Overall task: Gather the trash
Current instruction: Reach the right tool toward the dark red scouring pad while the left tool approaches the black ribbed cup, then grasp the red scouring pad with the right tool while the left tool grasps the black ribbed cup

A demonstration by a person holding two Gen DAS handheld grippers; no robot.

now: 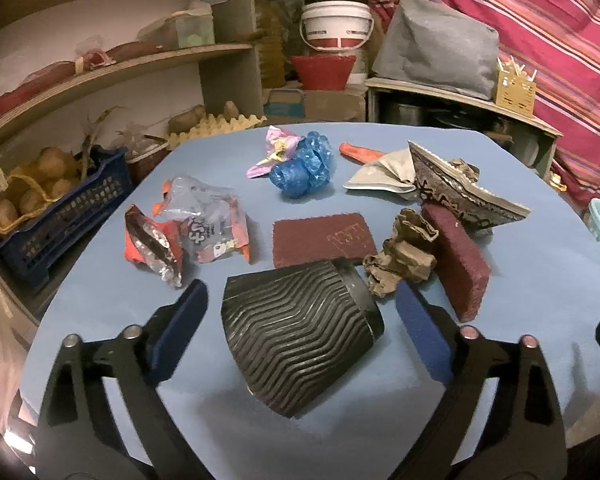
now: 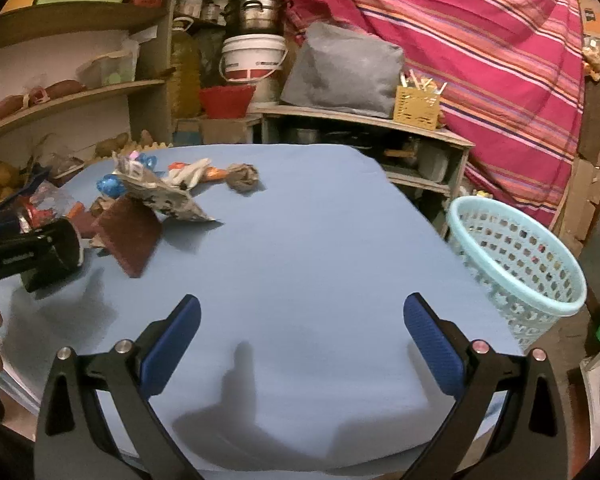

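Note:
In the left wrist view my left gripper (image 1: 302,298) is open, its blue pads on either side of a black ribbed cup (image 1: 300,332) lying on its side on the blue table (image 1: 520,280). Beyond lie crumpled brown paper (image 1: 400,258), two maroon scouring pads (image 1: 324,238), orange and silver wrappers (image 1: 188,232), a blue plastic bag (image 1: 302,166), a pink wrapper (image 1: 274,148) and a patterned carton scrap (image 1: 456,184). In the right wrist view my right gripper (image 2: 302,312) is open and empty above bare table (image 2: 320,260). A light blue basket (image 2: 516,256) stands off the table's right edge.
Shelves with a crate of potatoes (image 1: 40,200) stand on the left. Buckets, a pot (image 2: 256,8) and a low cabinet (image 2: 360,128) stand behind the table, and a striped pink cloth (image 2: 480,60) hangs on the right. The left gripper's body (image 2: 28,252) shows at the right wrist view's left edge.

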